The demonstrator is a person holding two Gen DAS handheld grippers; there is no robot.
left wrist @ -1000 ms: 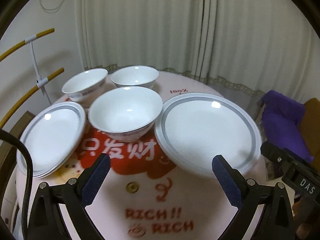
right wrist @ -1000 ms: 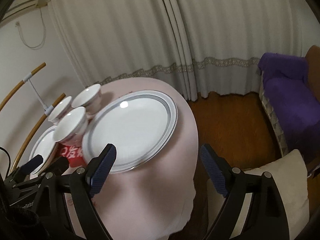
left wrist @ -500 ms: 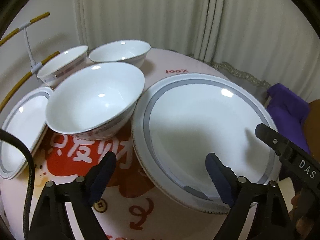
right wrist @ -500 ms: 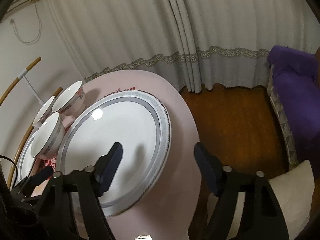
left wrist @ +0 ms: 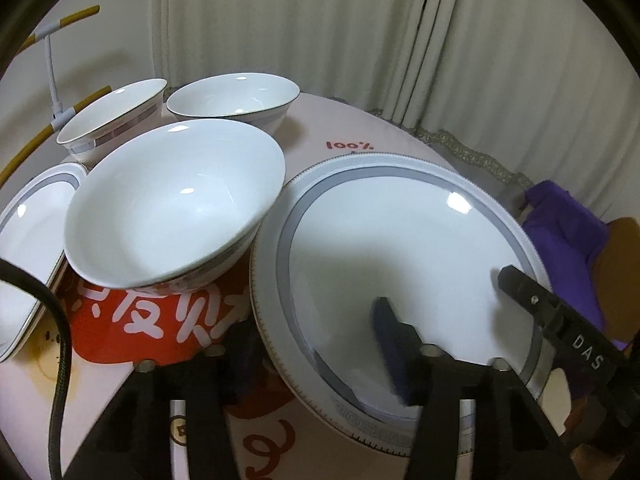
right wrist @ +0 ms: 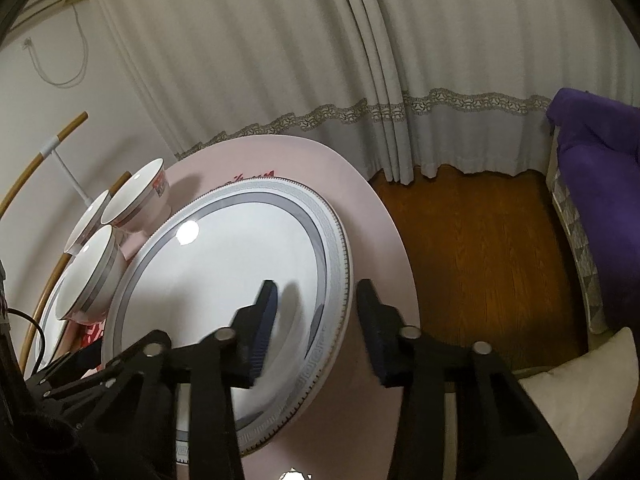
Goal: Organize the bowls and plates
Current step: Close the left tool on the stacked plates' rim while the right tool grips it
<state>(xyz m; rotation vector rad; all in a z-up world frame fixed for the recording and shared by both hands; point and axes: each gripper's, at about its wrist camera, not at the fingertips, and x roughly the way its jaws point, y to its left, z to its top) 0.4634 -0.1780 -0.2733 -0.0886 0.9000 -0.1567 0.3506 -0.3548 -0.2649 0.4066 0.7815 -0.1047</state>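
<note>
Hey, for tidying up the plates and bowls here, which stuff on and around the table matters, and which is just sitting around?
Part of the job:
- large plate
- near bowl
- two far bowls
- second plate at the left edge

Just lying about:
- purple cloth
- cream cushion
- curtains
- wall cable

Three bowls (left wrist: 176, 212) left of the big plate (left wrist: 400, 264) — smaller plate (left wrist: 32, 240) leftmost.
</note>
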